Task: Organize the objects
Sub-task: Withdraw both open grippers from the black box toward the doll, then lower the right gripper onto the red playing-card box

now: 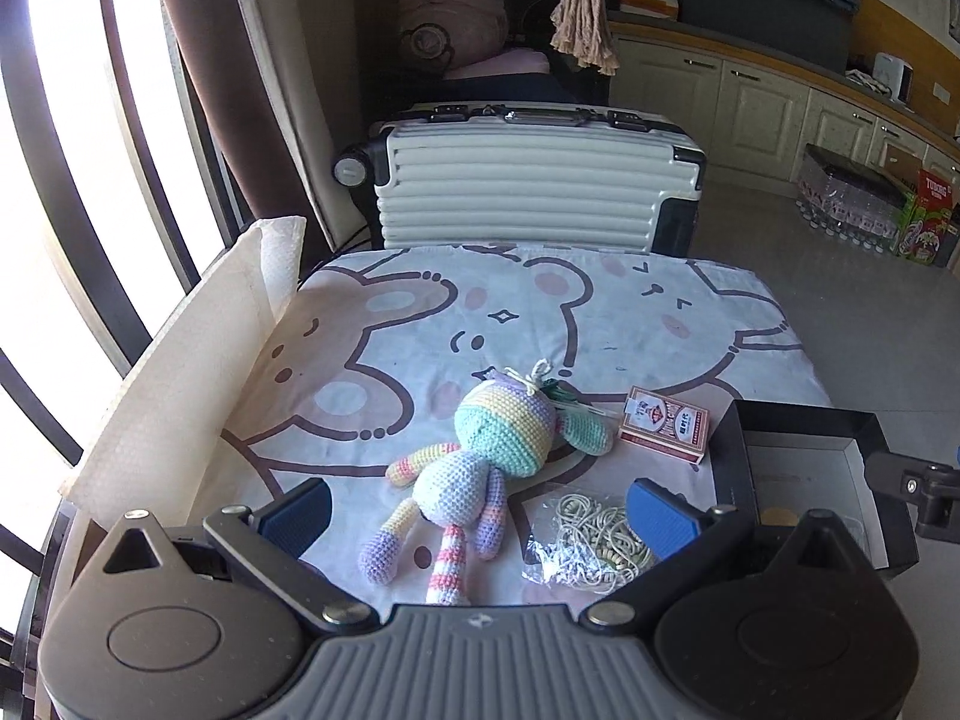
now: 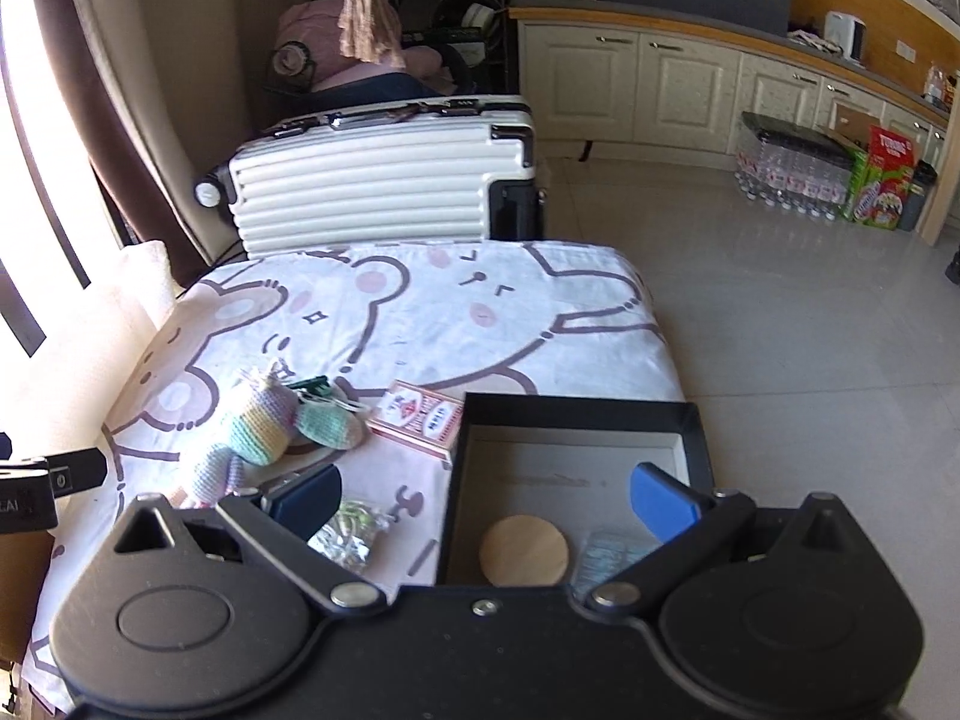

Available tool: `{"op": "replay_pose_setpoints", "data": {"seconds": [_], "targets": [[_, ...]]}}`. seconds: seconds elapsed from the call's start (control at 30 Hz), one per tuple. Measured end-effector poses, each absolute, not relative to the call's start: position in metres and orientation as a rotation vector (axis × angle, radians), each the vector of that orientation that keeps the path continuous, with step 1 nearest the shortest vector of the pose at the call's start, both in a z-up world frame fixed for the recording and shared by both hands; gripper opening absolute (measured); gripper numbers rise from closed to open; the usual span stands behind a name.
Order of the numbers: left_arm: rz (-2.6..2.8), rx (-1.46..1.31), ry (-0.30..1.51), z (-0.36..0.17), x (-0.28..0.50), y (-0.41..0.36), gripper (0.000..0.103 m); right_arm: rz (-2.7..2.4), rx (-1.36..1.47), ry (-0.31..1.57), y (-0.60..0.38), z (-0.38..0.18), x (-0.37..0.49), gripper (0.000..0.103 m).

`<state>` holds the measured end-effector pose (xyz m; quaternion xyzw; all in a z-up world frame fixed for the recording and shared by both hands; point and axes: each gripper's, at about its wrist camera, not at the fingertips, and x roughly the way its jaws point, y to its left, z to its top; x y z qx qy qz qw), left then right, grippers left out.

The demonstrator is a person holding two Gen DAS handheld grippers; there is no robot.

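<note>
A pastel crocheted doll lies on the table with the cartoon-bear cloth. Right of it lie a red card box and a clear bag of rubber bands. My left gripper is open and empty, its jaws on either side of the doll's legs. A black open box stands at the table's right edge and holds a round wooden coaster and a small clear packet. My right gripper is open and empty above the box's left wall. The doll, the card box and the bag show left of it.
A white ribbed suitcase stands behind the table. A white foam sheet leans along the table's left side by the window. Cabinets and packs of bottles stand at the far right on the tiled floor.
</note>
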<state>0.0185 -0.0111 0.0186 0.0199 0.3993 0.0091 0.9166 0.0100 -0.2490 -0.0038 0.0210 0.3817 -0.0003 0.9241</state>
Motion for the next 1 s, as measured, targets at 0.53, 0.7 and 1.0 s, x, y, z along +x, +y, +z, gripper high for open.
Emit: {"op": "replay_pose_setpoints", "data": {"seconds": [0.53,0.7,1.0], "targets": [[-0.009,0.011,0.809,0.003,0.034,-0.013,0.103,0.017,0.025,0.753,-0.239,-0.003,0.022,0.103],[-0.053,0.045,0.824,-0.01,0.045,-0.026,0.103,0.026,0.032,0.753,-0.247,-0.006,0.028,0.103],[-0.178,0.131,0.9,-0.041,0.067,-0.053,0.103,0.077,0.043,0.694,-0.263,-0.018,0.05,0.103]]}}
